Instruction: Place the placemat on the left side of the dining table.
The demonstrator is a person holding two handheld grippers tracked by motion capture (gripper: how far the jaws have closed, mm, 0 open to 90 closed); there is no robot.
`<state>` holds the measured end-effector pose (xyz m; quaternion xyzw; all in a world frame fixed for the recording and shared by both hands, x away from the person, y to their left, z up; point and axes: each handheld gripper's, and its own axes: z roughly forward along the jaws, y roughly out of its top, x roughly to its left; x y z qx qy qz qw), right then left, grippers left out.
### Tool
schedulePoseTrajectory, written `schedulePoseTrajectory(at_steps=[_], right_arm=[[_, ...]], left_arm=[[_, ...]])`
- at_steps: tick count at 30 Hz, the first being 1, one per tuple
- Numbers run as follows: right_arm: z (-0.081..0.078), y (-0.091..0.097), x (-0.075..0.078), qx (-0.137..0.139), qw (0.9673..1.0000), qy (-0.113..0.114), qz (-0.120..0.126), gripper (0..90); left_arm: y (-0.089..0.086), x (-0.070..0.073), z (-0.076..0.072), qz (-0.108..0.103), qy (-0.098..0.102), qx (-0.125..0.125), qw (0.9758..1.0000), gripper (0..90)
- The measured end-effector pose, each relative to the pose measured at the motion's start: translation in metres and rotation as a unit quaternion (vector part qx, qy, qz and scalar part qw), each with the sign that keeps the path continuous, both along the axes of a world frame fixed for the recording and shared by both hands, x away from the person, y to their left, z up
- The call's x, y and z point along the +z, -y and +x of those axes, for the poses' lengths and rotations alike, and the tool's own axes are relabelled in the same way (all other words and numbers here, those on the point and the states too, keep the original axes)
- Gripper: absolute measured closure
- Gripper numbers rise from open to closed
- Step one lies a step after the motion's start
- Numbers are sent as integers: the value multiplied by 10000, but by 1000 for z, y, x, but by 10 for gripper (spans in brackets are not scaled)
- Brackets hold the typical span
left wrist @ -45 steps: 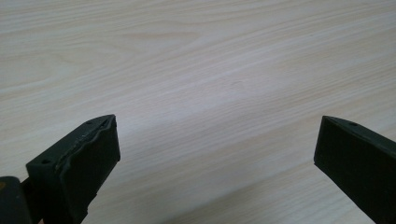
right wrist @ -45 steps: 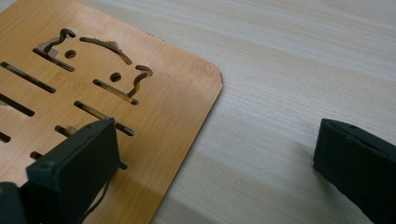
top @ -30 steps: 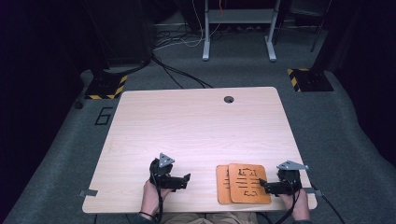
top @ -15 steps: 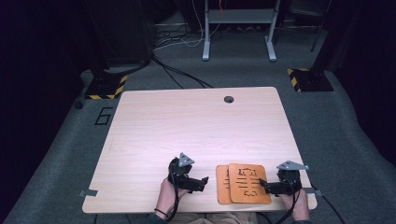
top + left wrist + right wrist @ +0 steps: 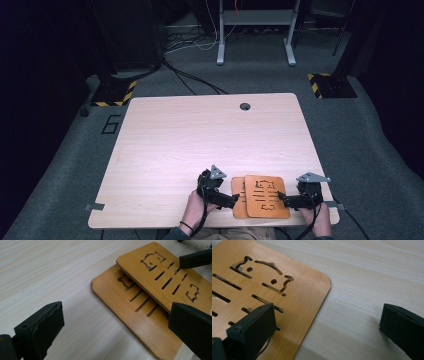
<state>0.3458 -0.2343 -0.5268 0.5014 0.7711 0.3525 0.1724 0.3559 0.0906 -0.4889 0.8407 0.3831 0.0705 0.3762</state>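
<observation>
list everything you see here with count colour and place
bamboo boards: 2, orange-brown with cut-out slots, stacked and offset at the table's near edge
table: 1, light wood, centre of the floor
cable hole: 1, dark, far side of the table
metal stand: 1, grey, on the floor beyond the table
striped bases: 2, black and yellow, floor at the far corners
left gripper: 1, black, open, at the boards' left edge
right gripper: 1, black, open, at the boards' right edge

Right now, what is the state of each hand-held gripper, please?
Left hand-held gripper: open, holding nothing, at the left edge of the bamboo boards.
Right hand-held gripper: open, holding nothing, over the boards' right edge.
</observation>
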Motion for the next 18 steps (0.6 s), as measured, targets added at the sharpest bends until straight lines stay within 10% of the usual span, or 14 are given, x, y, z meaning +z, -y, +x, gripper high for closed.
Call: schedulePoseTrajectory(at_steps=[18], right_arm=[[0, 0, 0, 2, 10000, -4, 19, 0]], left_arm=[[53, -13, 4, 17, -463, -682, 9966, 38]])
